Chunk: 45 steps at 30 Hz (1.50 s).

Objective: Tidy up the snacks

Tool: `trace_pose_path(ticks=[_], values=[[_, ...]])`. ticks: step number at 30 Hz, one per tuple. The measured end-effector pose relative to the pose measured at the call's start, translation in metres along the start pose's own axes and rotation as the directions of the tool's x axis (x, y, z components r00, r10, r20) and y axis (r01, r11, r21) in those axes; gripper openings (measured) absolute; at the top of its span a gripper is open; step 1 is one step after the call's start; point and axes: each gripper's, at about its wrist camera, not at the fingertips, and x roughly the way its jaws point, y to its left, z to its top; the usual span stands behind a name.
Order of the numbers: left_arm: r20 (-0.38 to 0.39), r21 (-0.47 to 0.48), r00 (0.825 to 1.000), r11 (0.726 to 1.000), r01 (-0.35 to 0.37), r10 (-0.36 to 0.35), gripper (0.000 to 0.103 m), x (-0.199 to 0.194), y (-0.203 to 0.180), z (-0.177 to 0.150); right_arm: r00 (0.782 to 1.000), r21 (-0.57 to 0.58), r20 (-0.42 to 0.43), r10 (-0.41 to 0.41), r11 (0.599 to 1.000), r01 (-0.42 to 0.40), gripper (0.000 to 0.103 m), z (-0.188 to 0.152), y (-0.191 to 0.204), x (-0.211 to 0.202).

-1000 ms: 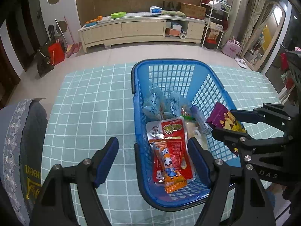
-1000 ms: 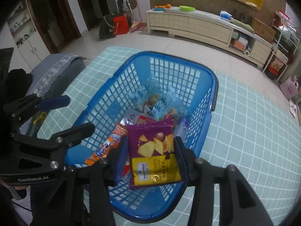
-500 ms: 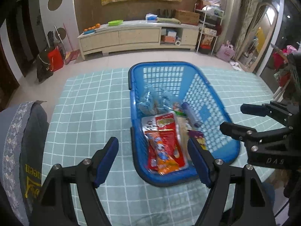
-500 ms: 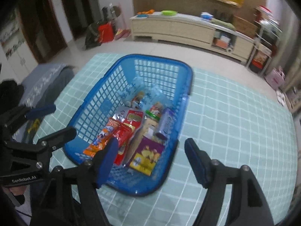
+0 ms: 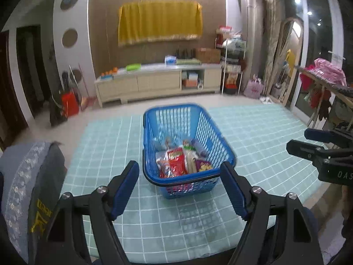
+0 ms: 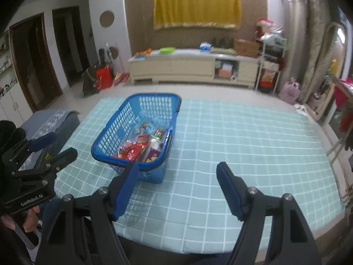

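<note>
In blue basket (image 6: 114,130): purple chip bag (image 6: 153,155), released | right hand-held gripper (image 6: 176,190) wide, empty, pulled back | left hand-held gripper (image 5: 179,188) wide.

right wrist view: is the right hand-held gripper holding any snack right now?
No. The right hand-held gripper is open with only tablecloth between its pads; the purple chip bag lies in the blue basket.

My left gripper (image 5: 179,187) hangs with its jaws spread wide and nothing between them, above the bench (image 5: 110,145) with its pale green checked cloth. Just beyond sits the blue basket (image 5: 154,176), holding a red snack packet (image 5: 176,163) and a purple chip bag (image 5: 204,165) among other wrappers. My right gripper (image 5: 308,142) shows at the right edge, clear of the basket.
</note>
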Motion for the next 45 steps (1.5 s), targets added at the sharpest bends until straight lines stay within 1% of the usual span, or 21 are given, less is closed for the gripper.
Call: trace_pose_path(ticks=[1,3,4,5,6,7,8,9,12,15,17,23,25,32,40,45], values=[[0.023,0.009,1.000,1.000,0.004,-0.004,0.075,-0.010,-0.004,0.001,1.000,0.011,0.021,-0.006,1.000,0.006,0.078,-0.003,-0.001,-0.010],[0.070,0.032,0.998,0.999,0.006,-0.009,0.083,-0.028,-0.011,0.002,0.998,0.029,0.057,-0.019,0.999,0.017,0.085,-0.005,-0.003,-0.026],[0.090,0.041,0.996,0.999,0.008,-0.011,0.087,-0.035,-0.013,0.002,0.996,0.037,0.081,-0.023,0.999,0.020,0.092,-0.006,-0.003,-0.035],[0.112,0.049,0.994,0.999,0.009,-0.015,0.088,-0.043,-0.016,0.002,0.995,0.039,0.097,-0.024,0.999,0.020,0.098,-0.007,-0.003,-0.041],[0.133,0.054,0.991,0.998,0.010,-0.017,0.089,-0.051,-0.017,0.004,0.992,0.039,0.119,-0.031,0.999,0.026,0.100,-0.008,-0.001,-0.050],[0.147,0.058,0.989,0.998,0.010,-0.019,0.094,-0.057,-0.019,0.006,0.990,0.036,0.136,-0.041,0.999,0.036,0.103,-0.008,0.000,-0.057],[0.159,0.061,0.987,0.998,0.010,-0.019,0.102,-0.062,-0.021,0.007,0.988,0.033,0.147,-0.048,0.998,0.044,0.103,-0.009,0.000,-0.062],[0.172,0.066,0.985,0.998,0.012,-0.023,0.103,-0.069,-0.022,0.008,0.986,0.028,0.158,-0.058,0.998,0.055,0.103,-0.010,0.002,-0.069],[0.197,0.076,0.980,0.997,0.018,-0.033,0.103,-0.083,-0.025,0.010,0.981,0.010,0.180,-0.067,0.998,0.066,0.103,-0.013,0.005,-0.081],[0.210,0.080,0.977,0.997,0.011,-0.028,0.103,-0.091,-0.028,0.008,0.977,-0.010,0.197,-0.076,0.997,0.080,0.103,-0.015,0.011,-0.089],[0.213,0.079,0.976,0.997,0.017,-0.033,0.103,-0.094,-0.028,0.008,0.976,-0.017,0.206,-0.065,0.997,0.070,0.103,-0.014,0.014,-0.092],[0.205,0.091,0.977,0.995,0.033,-0.051,0.103,-0.099,-0.032,0.004,0.975,-0.030,0.212,-0.062,0.997,0.069,0.103,-0.016,0.018,-0.093],[0.199,0.095,0.979,0.995,0.024,-0.042,0.103,-0.098,-0.033,0.003,0.978,-0.020,0.200,-0.059,0.998,0.065,0.103,-0.016,0.017,-0.090],[0.178,0.077,0.982,0.995,0.056,-0.069,0.103,-0.098,-0.031,0.000,0.981,-0.020,0.182,-0.064,0.997,0.069,0.103,-0.021,0.020,-0.090],[0.163,0.070,0.983,0.995,0.072,-0.083,0.103,-0.097,-0.030,-0.001,0.982,-0.017,0.175,-0.072,0.997,0.076,0.103,-0.024,0.021,-0.091],[0.162,0.068,0.984,0.995,0.069,-0.079,0.103,-0.097,-0.029,-0.001,0.981,-0.017,0.178,-0.072,0.997,0.076,0.103,-0.024,0.022,-0.091]])
